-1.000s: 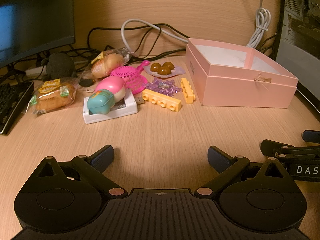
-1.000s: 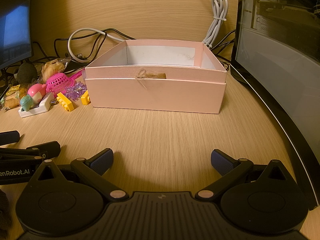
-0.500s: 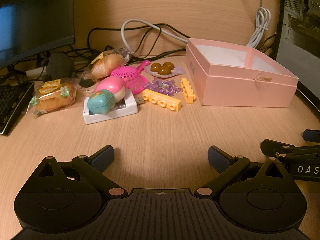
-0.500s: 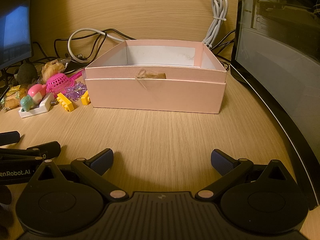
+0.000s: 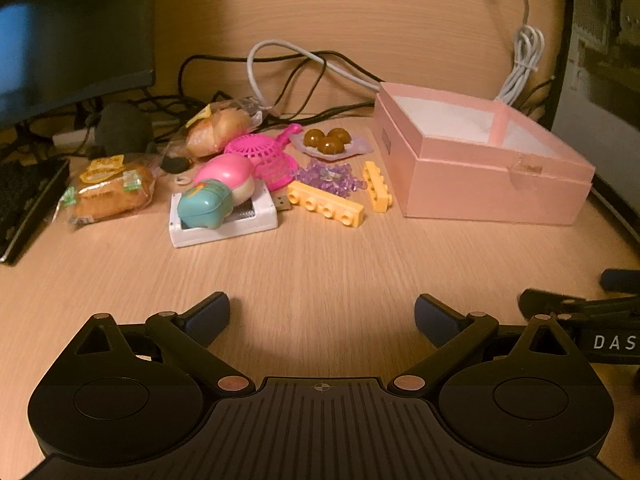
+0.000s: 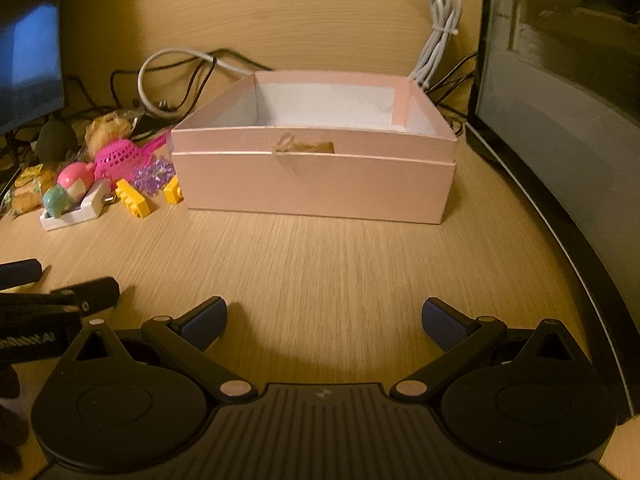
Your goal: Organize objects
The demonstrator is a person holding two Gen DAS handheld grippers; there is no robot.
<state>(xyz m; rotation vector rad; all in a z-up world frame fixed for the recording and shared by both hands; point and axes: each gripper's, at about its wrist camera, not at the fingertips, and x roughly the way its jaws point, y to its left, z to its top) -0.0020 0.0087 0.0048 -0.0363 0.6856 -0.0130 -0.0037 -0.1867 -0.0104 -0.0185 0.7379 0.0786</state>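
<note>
Left wrist view: the left gripper (image 5: 322, 314) hovers over the desk (image 5: 320, 256), fingers spread wide and holding nothing; toys cluster beyond it, yellow bricks (image 5: 326, 208) just beside the pink box (image 5: 492, 196).

Right wrist view: the right gripper (image 6: 324, 318), likewise spread and unladen, faces the pink box (image 6: 316, 194).

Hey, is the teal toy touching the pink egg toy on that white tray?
Touching. In the left wrist view the teal toy presses against the pink egg toy with no gap between them, both on the white tray.
</note>
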